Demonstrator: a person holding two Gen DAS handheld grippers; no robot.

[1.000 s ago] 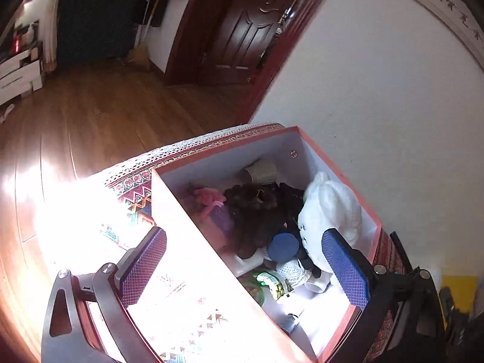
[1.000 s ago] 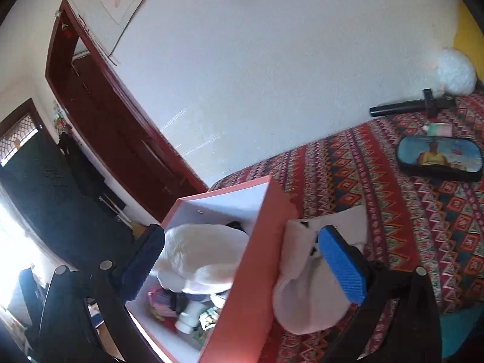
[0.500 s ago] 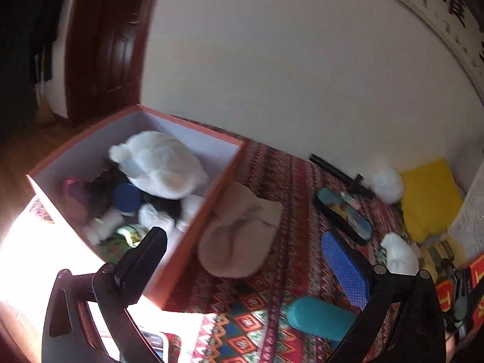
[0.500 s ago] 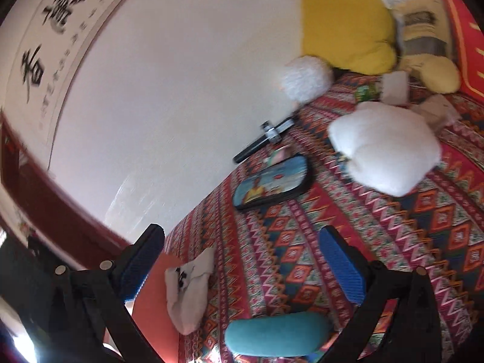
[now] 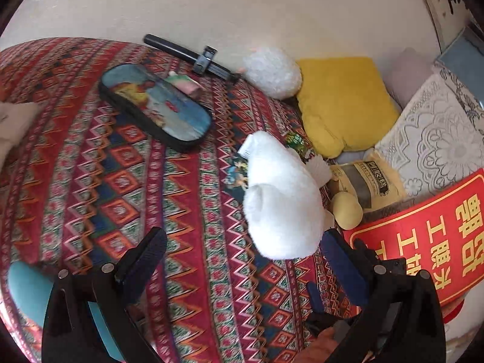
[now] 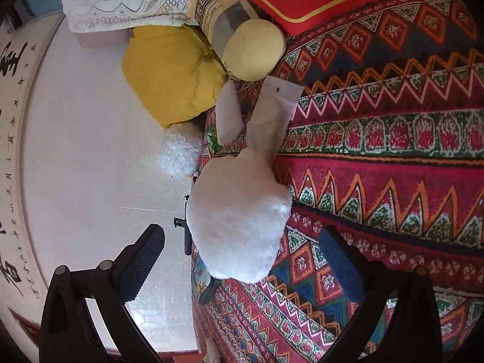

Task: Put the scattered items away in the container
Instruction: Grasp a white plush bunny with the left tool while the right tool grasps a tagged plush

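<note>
My left hand-held gripper (image 5: 242,260) is spread wide with nothing between its fingers, hanging over the patterned red cloth (image 5: 127,181) that covers the surface below. The near end of a white plush toy (image 5: 281,202) lies just ahead of it, close to the right finger (image 5: 341,260); I cannot tell whether they touch. At the lower left edge a teal object (image 5: 27,290) sits on the cloth, partly behind the gripper frame.

My right hand-held gripper (image 6: 242,260) is also released and empty, its view rolled sideways. The same white plush toy (image 6: 239,220) sits between the two fingers in line of sight, though neither pad presses on it. A clear plastic packet (image 6: 273,115) lies against the toy's far end.

Further out in the left view, a small printed card (image 5: 237,172) peeks from under the toy. A round pale yellow ball (image 5: 346,210) rests to its right, beside a tan printed bag (image 5: 367,181) and a red board with gold characters (image 5: 423,224). Toward the middle lies a dark oblong case with a picture lid (image 5: 157,106), with a small pink packet (image 5: 184,83) at its far side. Beyond them a black rod (image 5: 187,56) lies by the wall, near a fluffy white ball (image 5: 272,71), a yellow cushion (image 5: 345,103) and a lace-covered pillow (image 5: 435,133). The container is out of both views.
</note>
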